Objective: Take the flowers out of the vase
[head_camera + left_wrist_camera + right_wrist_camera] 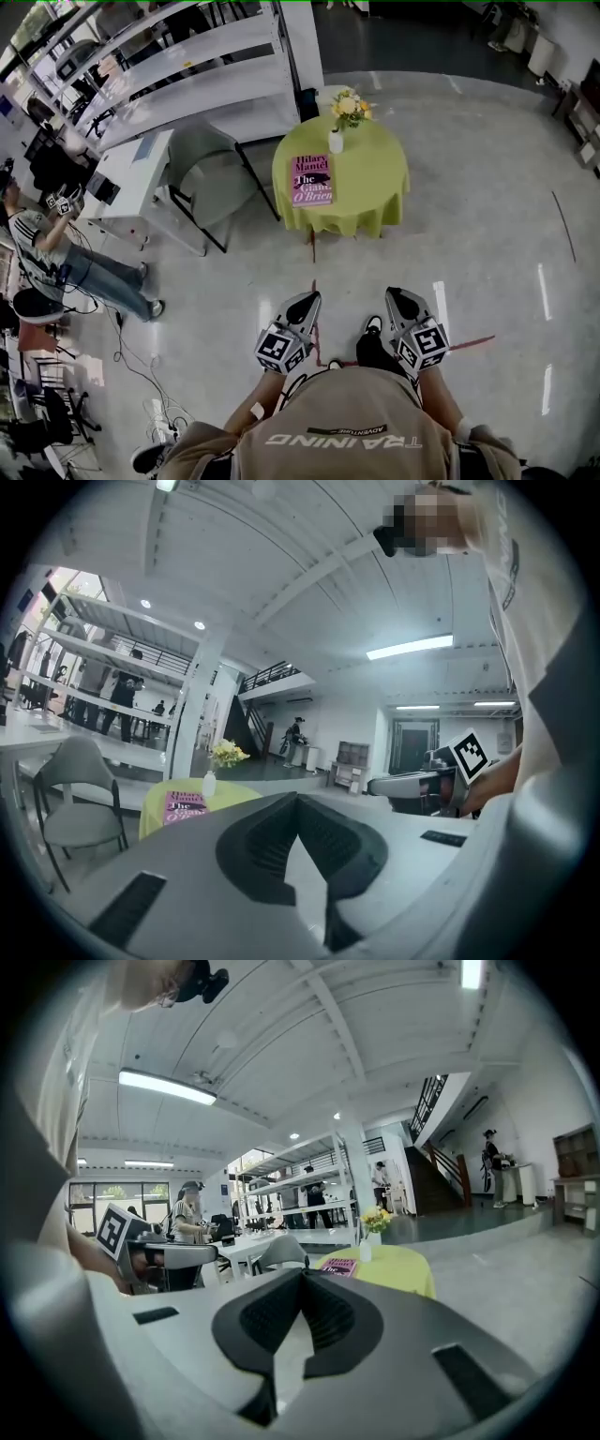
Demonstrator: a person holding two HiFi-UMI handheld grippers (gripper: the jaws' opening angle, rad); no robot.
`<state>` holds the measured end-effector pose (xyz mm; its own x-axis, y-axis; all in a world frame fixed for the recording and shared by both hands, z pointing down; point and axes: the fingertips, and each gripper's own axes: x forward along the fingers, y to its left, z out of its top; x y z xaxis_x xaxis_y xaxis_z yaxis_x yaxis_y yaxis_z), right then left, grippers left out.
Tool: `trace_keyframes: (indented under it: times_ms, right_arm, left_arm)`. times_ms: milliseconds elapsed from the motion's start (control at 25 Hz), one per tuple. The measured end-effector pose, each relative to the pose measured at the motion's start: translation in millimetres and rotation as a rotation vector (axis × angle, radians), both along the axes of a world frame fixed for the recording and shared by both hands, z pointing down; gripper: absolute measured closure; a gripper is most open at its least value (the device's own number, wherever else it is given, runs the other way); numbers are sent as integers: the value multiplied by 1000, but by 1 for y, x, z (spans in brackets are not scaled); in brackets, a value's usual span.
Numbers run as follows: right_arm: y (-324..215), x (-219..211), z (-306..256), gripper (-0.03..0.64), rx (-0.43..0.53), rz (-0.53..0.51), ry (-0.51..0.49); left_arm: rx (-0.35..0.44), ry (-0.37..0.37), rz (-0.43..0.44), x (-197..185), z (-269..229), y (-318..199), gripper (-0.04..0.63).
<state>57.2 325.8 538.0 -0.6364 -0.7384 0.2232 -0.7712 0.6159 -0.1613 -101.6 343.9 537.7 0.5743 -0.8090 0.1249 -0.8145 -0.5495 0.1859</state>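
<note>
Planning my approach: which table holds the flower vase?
The round table with the green cloth; the vase stands at its far edge, behind a pink book. The white desk has none.

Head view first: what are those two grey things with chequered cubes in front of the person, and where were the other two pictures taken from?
No robot here: a person holds a two-jaw gripper in each hand, the left gripper and the right gripper; the cubes are part of them. The head view comes from a camera on the person's head, looking down. The other two come from cameras riding on each gripper, looking along its jaws. Both pairs of jaws are together and hold nothing. Ahead stands a round table with a lime-green cloth; on it are a pink book and a small white vase of yellow flowers, untouched.
</note>
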Motion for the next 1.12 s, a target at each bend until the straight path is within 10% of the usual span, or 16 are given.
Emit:
trace_keyframes:
  times_ms: [560,1120]
  right_arm:
    - [-172,48,5,620,88,-121,54]
    - [-265,16,30,620,-27,-193,-5]
  left_arm:
    - [34,-40,-41,75,-20,-181,595]
    - [-37,-41,-117,41,14,-260,595]
